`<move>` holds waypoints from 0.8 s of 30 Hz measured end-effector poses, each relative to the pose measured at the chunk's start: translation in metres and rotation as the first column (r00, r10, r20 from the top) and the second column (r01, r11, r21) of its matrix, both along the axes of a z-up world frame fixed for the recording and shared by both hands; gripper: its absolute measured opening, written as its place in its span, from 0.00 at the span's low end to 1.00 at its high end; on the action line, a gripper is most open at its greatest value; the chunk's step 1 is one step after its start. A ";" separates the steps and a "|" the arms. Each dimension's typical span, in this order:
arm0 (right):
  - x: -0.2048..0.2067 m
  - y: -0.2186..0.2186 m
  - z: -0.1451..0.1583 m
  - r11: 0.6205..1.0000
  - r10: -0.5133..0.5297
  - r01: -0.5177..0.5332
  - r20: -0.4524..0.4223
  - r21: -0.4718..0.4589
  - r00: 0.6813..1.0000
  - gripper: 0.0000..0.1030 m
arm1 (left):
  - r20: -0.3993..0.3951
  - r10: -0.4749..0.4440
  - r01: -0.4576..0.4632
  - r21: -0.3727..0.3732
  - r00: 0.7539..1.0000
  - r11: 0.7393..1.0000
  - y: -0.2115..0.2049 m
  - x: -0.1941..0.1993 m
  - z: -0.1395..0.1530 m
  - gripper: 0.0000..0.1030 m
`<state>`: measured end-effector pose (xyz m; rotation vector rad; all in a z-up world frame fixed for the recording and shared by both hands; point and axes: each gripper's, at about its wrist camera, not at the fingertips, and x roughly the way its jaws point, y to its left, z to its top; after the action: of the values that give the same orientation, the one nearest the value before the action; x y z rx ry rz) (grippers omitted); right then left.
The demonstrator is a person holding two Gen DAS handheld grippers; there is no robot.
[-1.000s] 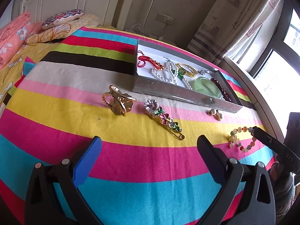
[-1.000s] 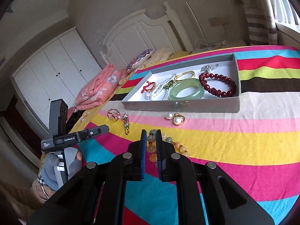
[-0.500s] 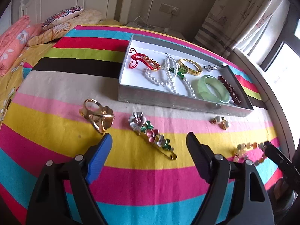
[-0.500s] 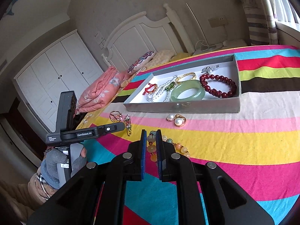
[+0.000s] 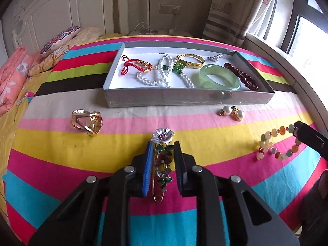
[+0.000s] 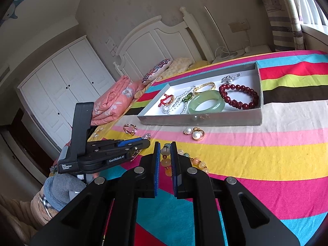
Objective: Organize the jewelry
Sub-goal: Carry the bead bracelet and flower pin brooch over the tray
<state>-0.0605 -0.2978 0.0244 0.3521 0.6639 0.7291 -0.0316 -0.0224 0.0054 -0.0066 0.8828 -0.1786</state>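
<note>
Left gripper (image 5: 162, 157) closes around the flower brooch (image 5: 162, 160) on the striped bedspread (image 5: 205, 143), the pin's long axis running between the fingers toward the jewelry tray (image 5: 184, 100) straight ahead. Right of the brooch, the right gripper (image 6: 165, 160) pinches the pastel bead bracelet (image 6: 184, 160), also short of the tray.
</note>
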 end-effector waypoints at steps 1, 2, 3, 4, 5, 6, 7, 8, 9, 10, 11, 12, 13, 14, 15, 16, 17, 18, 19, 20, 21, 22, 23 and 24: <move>0.000 0.000 0.000 1.000 0.000 0.000 0.000 0.002 1.000 0.10 | 0.002 -0.005 0.005 -0.030 1.000 1.000 0.005 -0.004 0.000 0.19; 0.000 0.000 0.000 1.000 0.000 0.000 0.001 0.003 1.000 0.10 | 0.008 0.000 0.000 -0.053 1.000 0.999 0.010 -0.008 0.000 0.19; 0.000 -0.001 0.000 1.000 -0.001 0.001 0.001 0.004 1.000 0.10 | 0.017 0.005 -0.004 -0.076 1.000 0.997 0.016 -0.013 0.001 0.19; 0.000 -0.001 0.000 1.000 -0.003 0.003 0.000 0.005 1.000 0.10 | 0.025 0.006 -0.003 -0.102 1.000 0.995 0.021 -0.018 0.002 0.19; 0.000 -0.002 0.000 1.000 -0.005 0.005 0.002 0.008 1.000 0.10 | 0.028 0.008 -0.004 -0.126 1.000 0.992 0.026 -0.022 0.004 0.19; -0.001 -0.003 0.001 1.000 -0.009 0.009 0.004 0.013 1.000 0.10 | 0.030 0.012 -0.007 -0.140 0.999 0.990 0.030 -0.025 0.006 0.19; -0.001 -0.004 0.001 1.000 -0.013 0.013 0.008 0.020 1.000 0.10 | 0.035 0.016 -0.010 -0.152 0.999 0.988 0.034 -0.029 0.008 0.19; -0.001 -0.005 0.002 1.000 -0.016 0.015 0.011 0.026 1.000 0.10 | 0.040 0.018 -0.012 -0.158 0.999 0.987 0.037 -0.032 0.010 0.19; -0.002 -0.006 0.002 0.999 -0.018 0.018 0.014 0.030 1.000 0.10 | 0.046 0.021 -0.014 -0.161 0.999 0.987 0.039 -0.034 0.013 0.19; -0.003 -0.007 0.002 0.999 -0.020 0.019 0.017 0.033 1.000 0.10 | 0.050 0.024 -0.016 -0.163 0.998 0.987 0.041 -0.036 0.015 0.19; -0.003 -0.008 0.003 0.999 -0.021 0.021 0.020 0.035 1.000 0.10 | 0.052 0.026 -0.017 -0.166 0.998 0.986 0.042 -0.038 0.016 0.19; -0.003 -0.009 0.003 0.999 -0.024 0.023 0.022 0.039 0.999 0.10 | 0.052 0.027 -0.018 -0.169 0.998 0.985 0.044 -0.039 0.016 0.19; -0.004 -0.009 0.003 0.999 -0.026 0.025 0.025 0.044 0.999 0.10 | 0.054 0.028 -0.018 -0.171 0.998 0.985 0.044 -0.040 0.017 0.19; -0.004 -0.010 0.004 0.998 -0.026 0.025 0.028 0.049 0.999 0.10 | 0.054 0.027 -0.017 -0.170 0.998 0.985 0.043 -0.041 0.016 0.19; -0.005 -0.011 0.004 0.998 -0.027 0.025 0.032 0.055 0.999 0.10 | 0.053 0.024 -0.015 -0.164 0.998 0.986 0.042 -0.041 0.016 0.19; -0.005 -0.012 0.005 0.998 -0.028 0.026 0.036 0.060 0.999 0.10 | 0.053 0.022 -0.013 -0.155 0.998 0.988 0.039 -0.041 0.015 0.19; -0.006 -0.013 0.006 0.997 -0.029 0.026 0.041 0.066 0.999 0.10 | 0.056 0.019 -0.011 -0.143 0.998 0.990 0.037 -0.042 0.014 0.19; -0.006 -0.014 0.006 0.997 -0.030 0.026 0.046 0.074 0.998 0.10 | 0.062 0.015 -0.007 -0.125 0.998 0.992 0.033 -0.043 0.013 0.19; -0.007 -0.015 0.006 0.996 -0.029 0.024 0.051 0.080 0.998 0.10 | 0.068 0.012 -0.005 -0.107 0.998 0.994 0.029 -0.044 0.013 0.19; -0.008 -0.016 0.007 0.996 -0.026 0.021 0.056 0.086 0.998 0.10 | 0.072 0.008 -0.001 -0.090 0.997 0.996 0.026 -0.043 0.013 0.19; -0.009 -0.017 0.007 0.996 -0.026 0.020 0.061 0.091 0.998 0.10 | 0.078 0.005 0.001 -0.077 0.997 0.997 0.023 -0.044 0.014 0.19; -0.009 -0.017 0.008 0.995 -0.028 0.022 0.065 0.097 0.997 0.10 | 0.081 0.002 0.003 -0.068 0.997 0.998 0.021 -0.044 0.015 0.19; -0.009 -0.018 0.008 0.994 -0.029 0.022 0.067 0.104 0.997 0.10 | 0.084 0.000 0.005 -0.062 0.996 0.998 0.020 -0.044 0.015 0.19; -0.009 -0.019 0.009 0.994 -0.031 0.024 0.066 0.108 0.997 0.10 | 0.087 -0.001 0.006 -0.055 0.996 0.998 0.019 -0.044 0.016 0.19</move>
<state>-0.0694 -0.3166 0.0333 0.4325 0.5565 0.7486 -0.0759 -0.0034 0.0211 -0.0487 0.7913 -0.2048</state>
